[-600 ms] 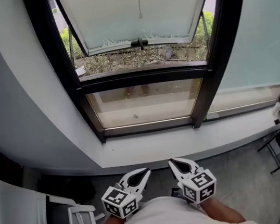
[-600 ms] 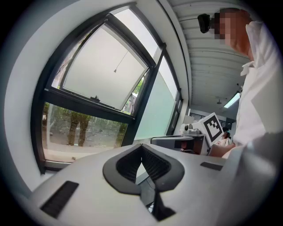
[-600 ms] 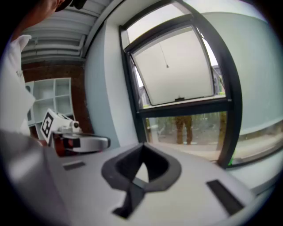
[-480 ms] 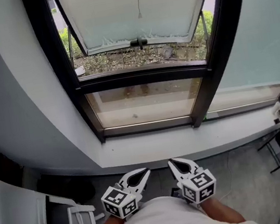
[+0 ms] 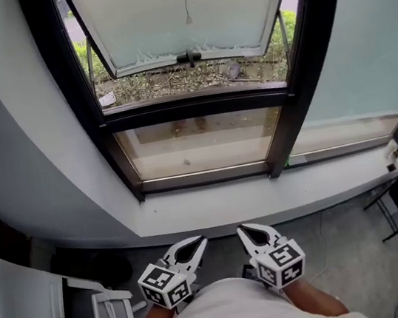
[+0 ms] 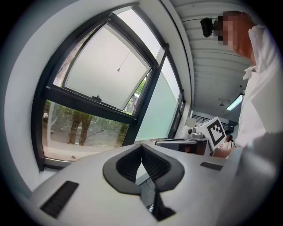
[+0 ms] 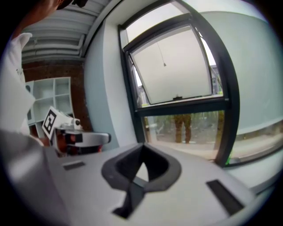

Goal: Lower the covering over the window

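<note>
Down by the waist, the left gripper [image 5: 191, 248] and right gripper [image 5: 255, 236] stayed pressed shut and empty; only the view drifted, leaving the pull cord [image 5: 185, 3] untouched.

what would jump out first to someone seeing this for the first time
The big black-framed window fills the upper head view, its top sash tilted open, with a thin pull cord hanging in front of it. At the bottom, close against the person, the left gripper and right gripper sit side by side, both shut and empty, well short of the cord.
</note>
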`<control>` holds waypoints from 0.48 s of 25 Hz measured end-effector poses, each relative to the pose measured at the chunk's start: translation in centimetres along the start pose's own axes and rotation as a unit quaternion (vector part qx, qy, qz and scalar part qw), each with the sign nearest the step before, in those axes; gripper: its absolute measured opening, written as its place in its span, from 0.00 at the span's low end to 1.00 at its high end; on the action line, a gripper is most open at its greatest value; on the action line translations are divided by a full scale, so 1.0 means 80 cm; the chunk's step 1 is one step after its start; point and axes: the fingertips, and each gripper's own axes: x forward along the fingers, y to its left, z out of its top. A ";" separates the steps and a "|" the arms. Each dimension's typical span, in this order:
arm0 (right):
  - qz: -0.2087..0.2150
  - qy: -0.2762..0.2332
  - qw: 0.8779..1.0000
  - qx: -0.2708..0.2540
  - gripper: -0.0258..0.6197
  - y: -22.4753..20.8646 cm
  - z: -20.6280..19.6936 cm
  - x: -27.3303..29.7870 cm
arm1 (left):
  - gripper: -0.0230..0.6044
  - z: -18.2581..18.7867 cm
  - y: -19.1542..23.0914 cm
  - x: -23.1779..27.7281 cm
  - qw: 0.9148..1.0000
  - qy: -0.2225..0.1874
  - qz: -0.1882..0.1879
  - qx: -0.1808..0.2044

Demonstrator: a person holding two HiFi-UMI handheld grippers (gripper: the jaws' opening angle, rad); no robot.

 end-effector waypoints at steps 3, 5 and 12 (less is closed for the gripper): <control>-0.008 -0.002 1.000 0.005 0.07 -0.015 -0.001 -0.003 | 0.07 0.001 0.001 0.007 1.000 -0.005 0.007 -0.003; -0.009 -0.007 1.000 0.012 0.08 -0.028 0.001 -0.006 | 0.07 0.002 0.001 0.014 1.000 -0.007 0.013 -0.004; 0.005 -0.001 1.000 -0.008 0.08 -0.064 0.008 -0.006 | 0.07 0.011 0.006 0.038 0.999 -0.021 0.040 -0.009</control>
